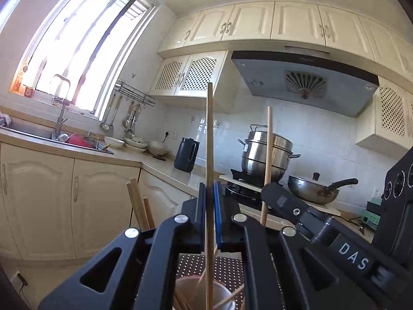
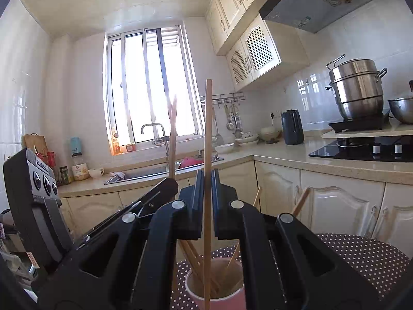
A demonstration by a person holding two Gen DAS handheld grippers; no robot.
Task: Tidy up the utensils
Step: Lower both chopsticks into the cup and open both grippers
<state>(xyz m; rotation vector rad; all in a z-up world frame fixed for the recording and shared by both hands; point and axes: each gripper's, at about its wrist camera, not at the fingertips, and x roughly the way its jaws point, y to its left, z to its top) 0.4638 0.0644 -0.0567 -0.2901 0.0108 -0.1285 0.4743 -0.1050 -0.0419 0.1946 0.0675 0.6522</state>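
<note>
Each gripper's jaws pinch one light, stiff, slender wooden chopstick [image 1: 209,139] [image 2: 207,139] mid-shaft above the pink cup [image 2: 219,298]; smooth sticks may slip.

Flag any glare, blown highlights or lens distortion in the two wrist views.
Left wrist view: window blown out to white, cabinets bow from fisheye, dark vignette at the corners, chopstick in the left gripper sharp. Right wrist view: window overexposed, its glare washing out the far chopstick; cup sits in the right gripper's shade.

Blown-out daylight from the window [image 2: 152,87]; fisheye edges bend, corners dark.
</note>
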